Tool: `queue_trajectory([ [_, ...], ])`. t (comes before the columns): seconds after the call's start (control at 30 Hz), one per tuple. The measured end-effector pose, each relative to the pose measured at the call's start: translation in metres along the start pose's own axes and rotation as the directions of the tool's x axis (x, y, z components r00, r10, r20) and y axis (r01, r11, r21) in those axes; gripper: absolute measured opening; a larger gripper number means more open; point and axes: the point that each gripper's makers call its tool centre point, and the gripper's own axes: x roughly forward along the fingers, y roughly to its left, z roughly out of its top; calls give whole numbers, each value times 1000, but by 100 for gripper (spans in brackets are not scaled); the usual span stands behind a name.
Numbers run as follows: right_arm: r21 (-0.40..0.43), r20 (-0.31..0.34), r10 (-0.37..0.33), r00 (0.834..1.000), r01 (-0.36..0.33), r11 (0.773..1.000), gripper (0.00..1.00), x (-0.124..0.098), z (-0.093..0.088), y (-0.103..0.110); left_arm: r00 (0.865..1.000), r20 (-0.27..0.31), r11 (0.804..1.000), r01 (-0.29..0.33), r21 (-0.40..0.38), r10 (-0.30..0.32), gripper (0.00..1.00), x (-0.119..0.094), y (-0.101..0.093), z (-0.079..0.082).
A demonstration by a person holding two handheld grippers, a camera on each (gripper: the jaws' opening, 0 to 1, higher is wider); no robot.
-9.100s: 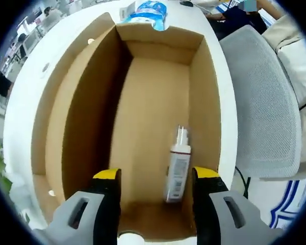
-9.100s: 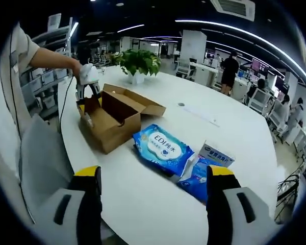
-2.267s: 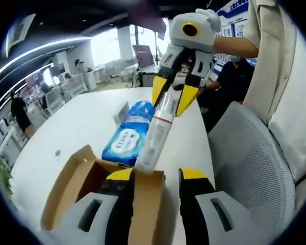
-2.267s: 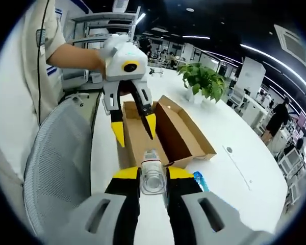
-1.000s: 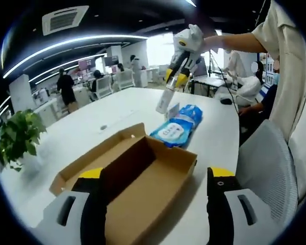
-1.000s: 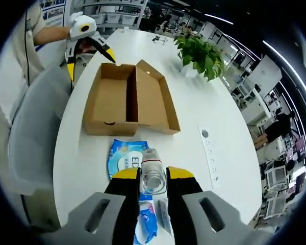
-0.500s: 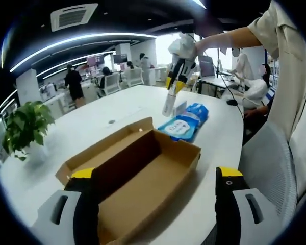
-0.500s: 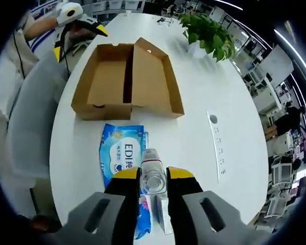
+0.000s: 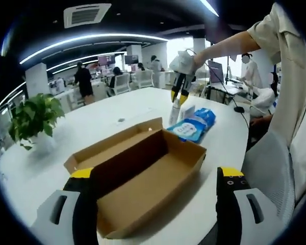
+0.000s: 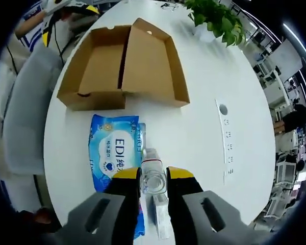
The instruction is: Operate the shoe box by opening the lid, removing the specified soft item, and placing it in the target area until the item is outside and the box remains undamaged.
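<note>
The open cardboard shoe box (image 9: 143,176) lies on the white table (image 9: 92,127), its inside empty and its lid folded out flat. My left gripper (image 9: 155,176) hovers open over the box's near end, holding nothing. My right gripper (image 10: 153,173) is shut on a clear plastic bottle (image 10: 153,179). It looks down past the box (image 10: 125,66) at a blue wipes pack (image 10: 115,148). In the left gripper view the right gripper (image 9: 182,64) holds the bottle (image 9: 174,113) upright above the wipes pack (image 9: 194,126).
A small white carton (image 10: 160,214) lies beside the wipes pack. A potted plant (image 9: 33,115) stands at the table's far side, and a socket strip (image 10: 224,132) is set in the tabletop. A grey mesh chair (image 9: 268,168) is at the table edge.
My right gripper has come down with the bottle closer to the wipes pack and the white carton. The left gripper has stayed open over the box.
</note>
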Motion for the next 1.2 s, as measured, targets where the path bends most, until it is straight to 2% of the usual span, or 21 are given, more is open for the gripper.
queue_trajectory([
  [0.4,-28,-66,17,998,-19,999,17,22,-2,-10,999,-30,998,-44,-43,43,100,-7,9,-15],
  [0.47,1,-51,19,998,-19,1000,17,21,2,-12,998,-33,998,-49,-47,47,100,-7,9,-17],
  [0.6,-16,-58,20,998,-21,1000,17,23,2,-18,997,-45,996,-59,-59,57,100,-9,12,-22],
  [0.8,-43,-70,41,997,-44,998,18,24,1,-15,995,-59,993,-83,-80,79,99,-11,19,-28],
  [0.87,-27,-67,75,995,-77,997,17,24,1,-9,994,-66,993,-88,-84,83,98,-11,21,-30],
  [1.2,-47,-75,73,995,-76,996,18,25,2,-11,992,-84,990,-102,-94,95,98,-13,26,-38],
])
